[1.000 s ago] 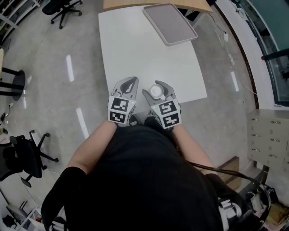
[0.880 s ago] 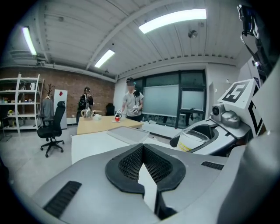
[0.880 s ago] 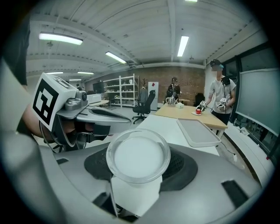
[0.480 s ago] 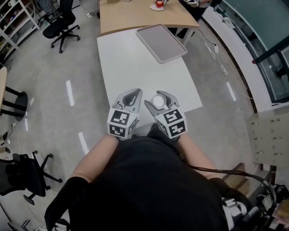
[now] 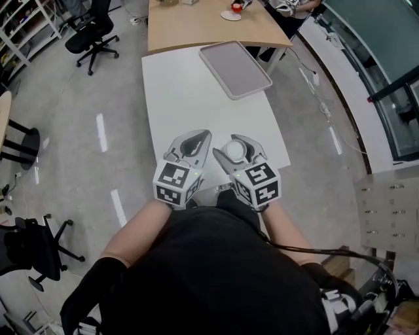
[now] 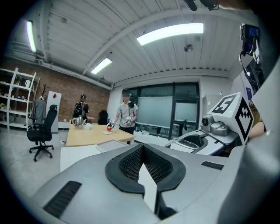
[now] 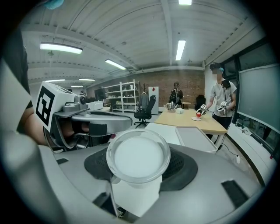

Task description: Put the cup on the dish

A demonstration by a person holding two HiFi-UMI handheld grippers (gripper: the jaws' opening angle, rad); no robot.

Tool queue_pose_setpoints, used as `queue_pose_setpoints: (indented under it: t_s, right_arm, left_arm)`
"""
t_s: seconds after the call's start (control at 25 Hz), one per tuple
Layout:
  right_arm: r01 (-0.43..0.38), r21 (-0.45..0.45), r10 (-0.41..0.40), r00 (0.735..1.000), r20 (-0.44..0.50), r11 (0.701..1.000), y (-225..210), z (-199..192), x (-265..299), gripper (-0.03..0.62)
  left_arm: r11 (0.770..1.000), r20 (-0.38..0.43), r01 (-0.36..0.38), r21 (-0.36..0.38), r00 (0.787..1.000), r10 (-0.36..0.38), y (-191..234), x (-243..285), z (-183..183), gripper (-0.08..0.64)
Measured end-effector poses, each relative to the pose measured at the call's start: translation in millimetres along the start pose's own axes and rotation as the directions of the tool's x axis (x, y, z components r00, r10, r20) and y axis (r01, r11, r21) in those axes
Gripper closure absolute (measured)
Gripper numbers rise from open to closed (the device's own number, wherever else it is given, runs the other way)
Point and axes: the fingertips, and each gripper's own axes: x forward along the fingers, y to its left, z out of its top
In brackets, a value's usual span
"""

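Fingers [image 7: 183, 168] of right gripper [image 5: 236, 145]: clamped on white cup [image 7: 138, 157], upright, rim up. Fingers [image 6: 127, 164] of left gripper [image 5: 196, 139]: pressed together at tips, nothing between.

Both grippers side by side, near each other, at near edge of white table [image 5: 190, 98], close to person's body. Cup over that near edge; cannot tell if touching the top. Well apart from grey tray [image 5: 235, 68].

Tray flat at far right corner of white table, turned at an angle. Just beyond, butted against white table: wooden table [image 5: 190, 26], with small plate [image 5: 229, 14] carrying something red.

Second person [image 7: 221, 103] standing at far side of wooden table.

Room:
- Grey glossy floor [image 5: 85, 118] with light streaks.
- Black office chair [image 5: 91, 33] upper left, another chair [image 5: 29, 242] lower left.
- Shelves [image 5: 19, 26] at left edge.
- Drawer cabinet [image 5: 389, 203] at right.
- Brick wall [image 7: 183, 89] at back.
- White ribbed ceiling with strip lights [image 6: 170, 33].
- Glass partition [image 6: 166, 113] behind second person.
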Motion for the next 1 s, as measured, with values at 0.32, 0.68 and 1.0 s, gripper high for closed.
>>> queue_pose_setpoints:
  t_s: [0.32,0.68,1.0]
  right_arm:
    - [-0.054,-0.008,0.054,0.999,-0.006,0.999,-43,16,19,0.342]
    - [-0.080,-0.028,0.080,0.996,0.025,0.996,-118,43,35,0.342]
    - [-0.102,-0.033,0.103,0.994,0.034,0.994,-171,53,53,0.342]
  left_arm:
    - [0.999,-0.006,-0.037,-0.025,0.999,0.037,18,40,20,0.560]
    - [0.997,-0.016,-0.068,-0.024,0.998,0.068,26,112,43,0.560]
    - [0.994,-0.018,-0.102,-0.031,0.995,0.102,40,173,53,0.560]
